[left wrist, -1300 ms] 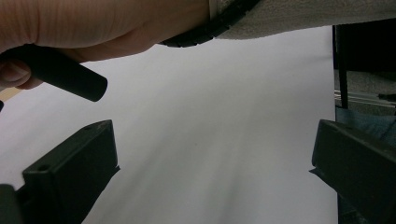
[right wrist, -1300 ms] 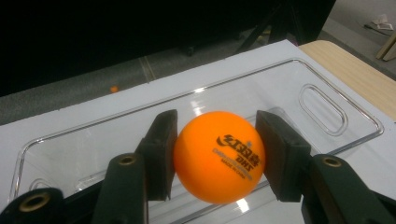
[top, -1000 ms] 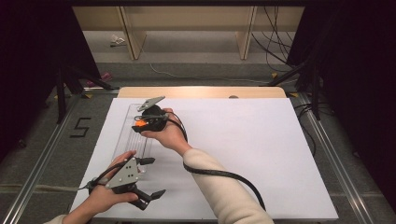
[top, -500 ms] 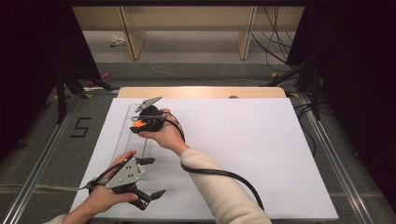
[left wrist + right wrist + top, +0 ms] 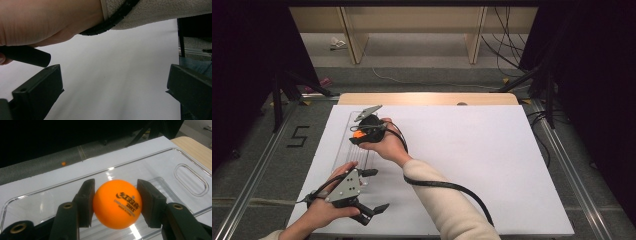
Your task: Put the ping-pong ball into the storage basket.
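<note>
An orange table-tennis ball (image 5: 117,203) with black print sits clamped between the two black jaws of my right gripper (image 5: 115,202). It hangs just over a clear plastic tray (image 5: 160,167) with a handle slot. In the high view the right gripper (image 5: 362,131) holds the ball (image 5: 358,134) above the clear tray (image 5: 343,150) at the left of the white sheet. My left gripper (image 5: 373,192) stands open near the front left, its jaws wide apart over bare white sheet (image 5: 120,75). The right forearm and its cable cross above the left gripper (image 5: 113,86).
A white sheet (image 5: 472,160) covers the table, with a wooden strip (image 5: 427,98) along the far edge. A small orange object (image 5: 63,163) lies on the grey floor beyond the sheet. Metal rails (image 5: 257,175) run along both sides, and dark stands flank the table.
The right hand with the ball has shifted very slightly over the tray. The left gripper has stayed in place.
</note>
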A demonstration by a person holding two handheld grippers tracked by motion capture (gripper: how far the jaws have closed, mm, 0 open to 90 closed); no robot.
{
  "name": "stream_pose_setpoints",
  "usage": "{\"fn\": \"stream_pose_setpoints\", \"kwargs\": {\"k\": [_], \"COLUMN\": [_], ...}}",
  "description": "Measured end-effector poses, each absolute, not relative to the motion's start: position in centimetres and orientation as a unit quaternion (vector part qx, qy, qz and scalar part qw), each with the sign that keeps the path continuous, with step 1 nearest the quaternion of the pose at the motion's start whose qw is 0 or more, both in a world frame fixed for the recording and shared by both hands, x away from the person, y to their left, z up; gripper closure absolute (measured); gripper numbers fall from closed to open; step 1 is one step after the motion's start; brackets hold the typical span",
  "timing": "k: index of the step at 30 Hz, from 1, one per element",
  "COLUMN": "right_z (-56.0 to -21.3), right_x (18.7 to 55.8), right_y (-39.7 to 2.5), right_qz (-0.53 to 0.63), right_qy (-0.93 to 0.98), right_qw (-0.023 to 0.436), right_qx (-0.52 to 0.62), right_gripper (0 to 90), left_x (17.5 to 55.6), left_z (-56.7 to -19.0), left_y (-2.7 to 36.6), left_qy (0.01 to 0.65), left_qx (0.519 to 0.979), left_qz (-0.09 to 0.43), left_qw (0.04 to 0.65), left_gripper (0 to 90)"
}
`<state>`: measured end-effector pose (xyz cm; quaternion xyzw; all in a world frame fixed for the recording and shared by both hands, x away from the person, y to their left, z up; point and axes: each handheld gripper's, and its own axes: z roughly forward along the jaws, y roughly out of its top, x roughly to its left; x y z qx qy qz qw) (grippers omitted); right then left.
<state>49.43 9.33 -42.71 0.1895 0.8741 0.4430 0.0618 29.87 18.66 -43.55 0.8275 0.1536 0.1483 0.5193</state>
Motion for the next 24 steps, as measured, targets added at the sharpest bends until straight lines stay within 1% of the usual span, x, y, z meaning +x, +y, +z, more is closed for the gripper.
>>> {"fn": "stream_pose_setpoints", "kwargs": {"k": [24], "right_z": [-43.9], "right_x": [49.6], "right_y": [9.9], "right_qz": [0.426], "right_qy": [0.884], "right_qw": [0.049], "right_qx": [0.189], "right_gripper": [51.2], "left_x": [29.9], "left_z": [-43.6], "left_y": [18.6], "left_qy": [0.151], "left_qx": [0.828], "left_qz": [0.146], "left_qw": [0.519], "left_gripper": [0.0]}}
